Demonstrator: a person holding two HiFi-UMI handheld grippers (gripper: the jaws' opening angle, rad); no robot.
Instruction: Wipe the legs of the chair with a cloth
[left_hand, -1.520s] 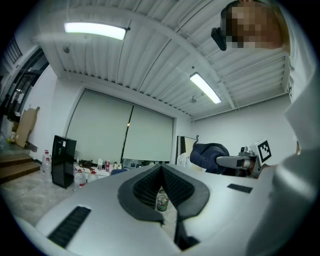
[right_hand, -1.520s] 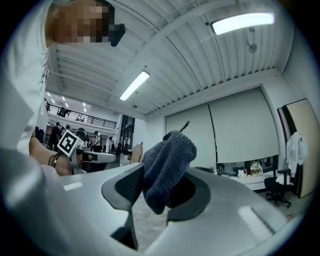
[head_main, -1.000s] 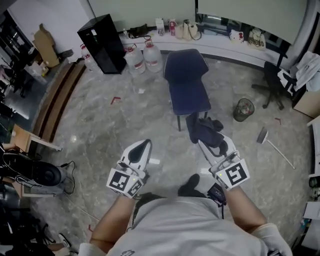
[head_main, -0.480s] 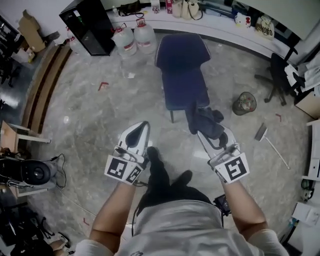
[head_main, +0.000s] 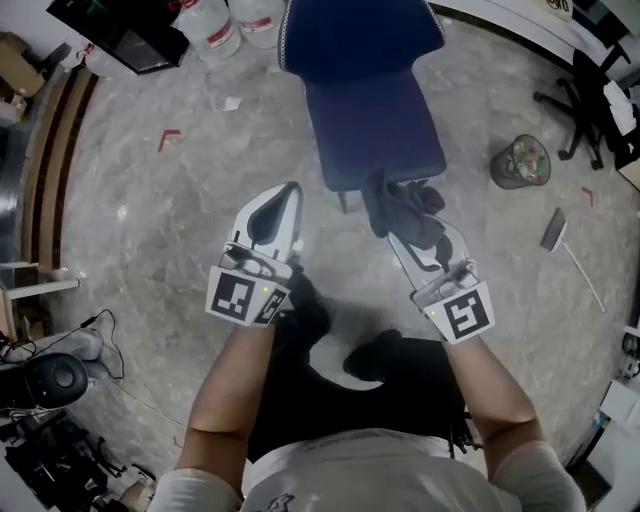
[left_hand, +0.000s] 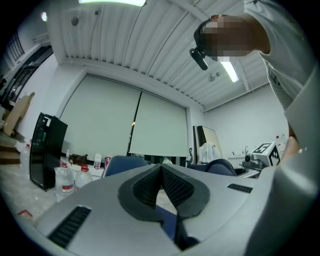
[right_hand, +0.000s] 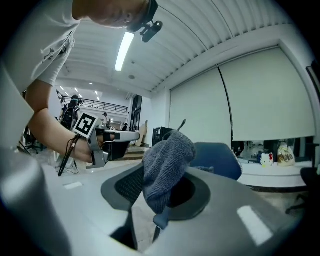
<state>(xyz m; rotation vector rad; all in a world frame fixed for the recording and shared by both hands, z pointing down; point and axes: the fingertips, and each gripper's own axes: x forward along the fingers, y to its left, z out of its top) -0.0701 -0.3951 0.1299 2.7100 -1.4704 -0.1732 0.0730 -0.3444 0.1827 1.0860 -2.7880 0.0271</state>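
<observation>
Gripping the dark cloth (head_main: 398, 205), the right gripper (head_main: 410, 240) holds it bunched at the front edge of the chair (head_main: 375, 125) seat. The left gripper (head_main: 292, 190) has its jaws tip to tip, empty. Bare floor (head_main: 150, 200) lies open left of the chair; a waste bin (head_main: 520, 160) stands well to its right.

The dark blue chair (head_main: 372, 120) stands upright. The dark grey cloth (head_main: 405, 215) is bunched and pinched in the right gripper (head_main: 400, 232). It is just at the front edge of the seat.
</observation>
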